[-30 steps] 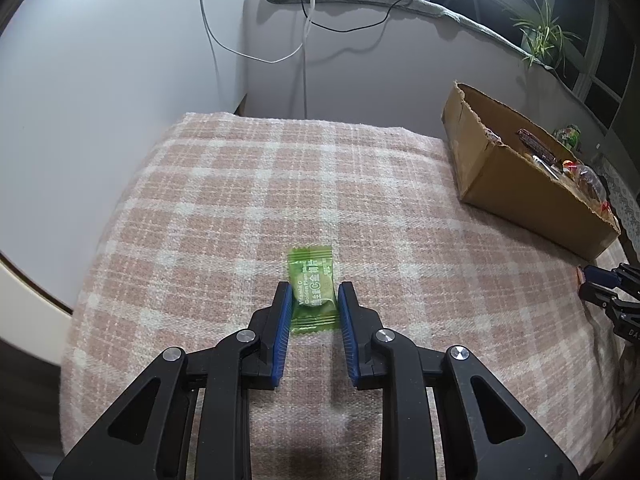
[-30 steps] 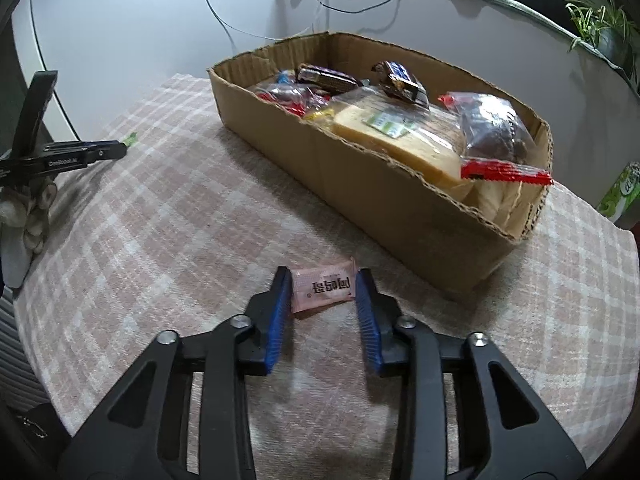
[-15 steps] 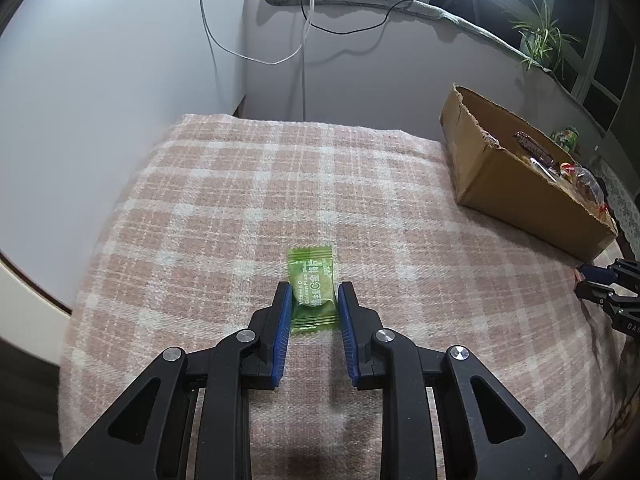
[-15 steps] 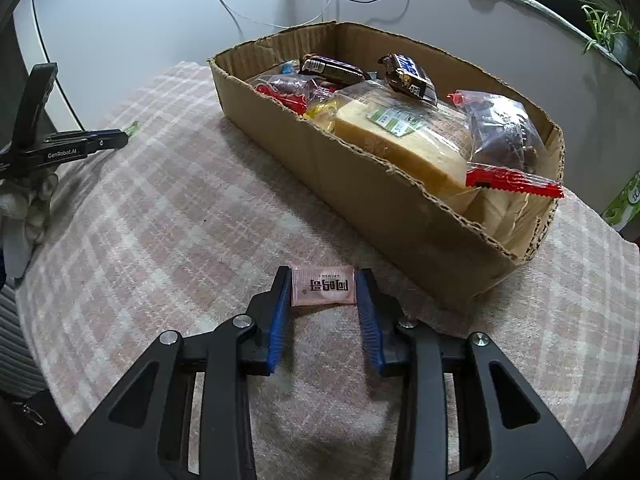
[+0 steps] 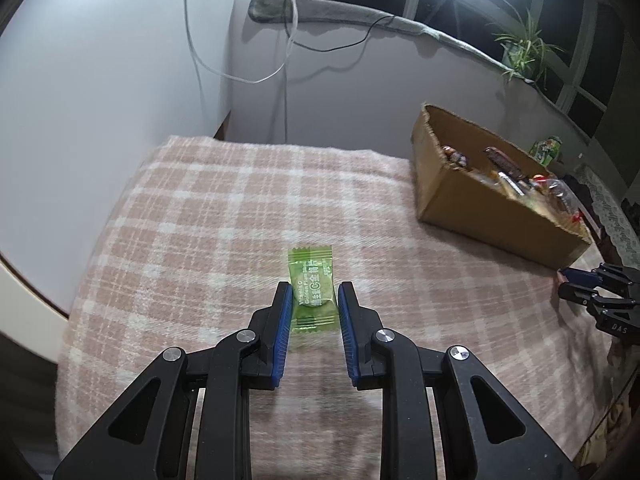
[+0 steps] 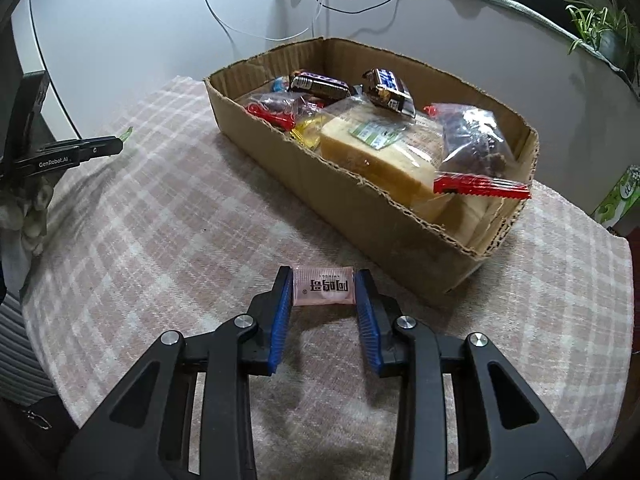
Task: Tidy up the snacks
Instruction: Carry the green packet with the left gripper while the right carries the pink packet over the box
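My left gripper (image 5: pixel 313 294) is shut on a green candy packet (image 5: pixel 311 288) and holds it above the pink plaid blanket (image 5: pixel 224 216). My right gripper (image 6: pixel 323 282) is shut on a pink candy packet (image 6: pixel 323 290) and holds it above the blanket, in front of the cardboard box (image 6: pixel 360 200). The box holds several snacks: bagged bread (image 6: pixel 380 152), chocolate bars (image 6: pixel 320 84) and red-sealed bags (image 6: pixel 472 140). The box also shows in the left wrist view (image 5: pixel 480 216) at the right. The right gripper shows there at the right edge (image 5: pixel 596 292); the left gripper shows in the right wrist view (image 6: pixel 80 152).
A white wall with hanging cables (image 5: pixel 240 60) stands behind the table. A potted plant (image 5: pixel 524 52) sits on the window ledge. A green package (image 6: pixel 618 200) lies beyond the box at the right. The blanket edge drops off at the left (image 5: pixel 80 280).
Both grippers have risen with their packets still held. The right gripper has moved closer to the box; the pink packet has turned level between the fingers.
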The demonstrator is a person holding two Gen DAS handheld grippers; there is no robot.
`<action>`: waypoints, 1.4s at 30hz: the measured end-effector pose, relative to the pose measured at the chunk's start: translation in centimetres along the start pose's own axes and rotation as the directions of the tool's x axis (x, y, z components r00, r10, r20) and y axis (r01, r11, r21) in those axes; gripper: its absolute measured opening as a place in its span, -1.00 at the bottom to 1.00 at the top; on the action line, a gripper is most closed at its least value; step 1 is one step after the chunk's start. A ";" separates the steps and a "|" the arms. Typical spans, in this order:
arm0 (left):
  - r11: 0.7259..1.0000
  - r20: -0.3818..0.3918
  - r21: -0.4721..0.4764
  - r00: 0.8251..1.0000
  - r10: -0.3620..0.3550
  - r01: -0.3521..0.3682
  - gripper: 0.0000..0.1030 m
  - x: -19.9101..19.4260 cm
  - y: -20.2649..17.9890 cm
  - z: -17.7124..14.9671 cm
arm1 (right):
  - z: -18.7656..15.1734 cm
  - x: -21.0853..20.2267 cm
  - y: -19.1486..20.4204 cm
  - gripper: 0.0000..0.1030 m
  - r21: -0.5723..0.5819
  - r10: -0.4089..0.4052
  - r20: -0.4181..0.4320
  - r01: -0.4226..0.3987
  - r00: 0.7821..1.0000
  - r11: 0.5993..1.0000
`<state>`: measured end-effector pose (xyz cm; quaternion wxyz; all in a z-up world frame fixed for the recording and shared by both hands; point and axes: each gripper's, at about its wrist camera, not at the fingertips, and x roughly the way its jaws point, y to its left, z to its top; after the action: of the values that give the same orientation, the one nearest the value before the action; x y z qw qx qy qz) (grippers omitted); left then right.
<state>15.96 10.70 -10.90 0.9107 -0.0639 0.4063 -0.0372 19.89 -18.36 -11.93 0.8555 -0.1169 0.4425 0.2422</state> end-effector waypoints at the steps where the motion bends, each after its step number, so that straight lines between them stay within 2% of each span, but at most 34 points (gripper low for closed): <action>1: 1.000 0.008 0.007 1.000 -0.004 0.004 -0.58 -0.3 -0.4 0.2 | 0.0 -0.2 0.1 -0.36 -0.001 -0.001 0.003 0.001 1.000 1.000; 9: 0.998 0.058 0.059 0.997 -0.041 0.038 -0.58 -1.9 -3.3 1.7 | -0.1 -2.8 0.2 -0.36 0.001 0.008 0.047 -0.008 0.999 1.000; 19: 0.988 0.104 0.122 0.989 -0.107 0.094 -0.58 -2.2 -7.2 4.3 | 2.5 -5.9 -0.7 -0.36 -0.002 0.004 0.125 -0.004 0.992 1.000; 29: 0.975 0.108 0.175 0.981 -0.158 0.138 -0.58 -0.5 -10.7 6.9 | 5.7 -6.1 -3.5 -0.36 0.037 -0.036 0.179 0.030 0.983 0.999; 42: 0.962 0.090 0.206 0.976 -0.200 0.178 -0.58 2.5 -14.4 9.5 | 8.7 -3.9 -5.9 -0.36 0.076 -0.041 0.187 0.027 0.982 0.997</action>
<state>24.44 -3.03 -4.31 0.9258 -0.0143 0.3419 -0.1604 27.13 -21.01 -3.79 0.9012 -0.0696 0.3662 0.2213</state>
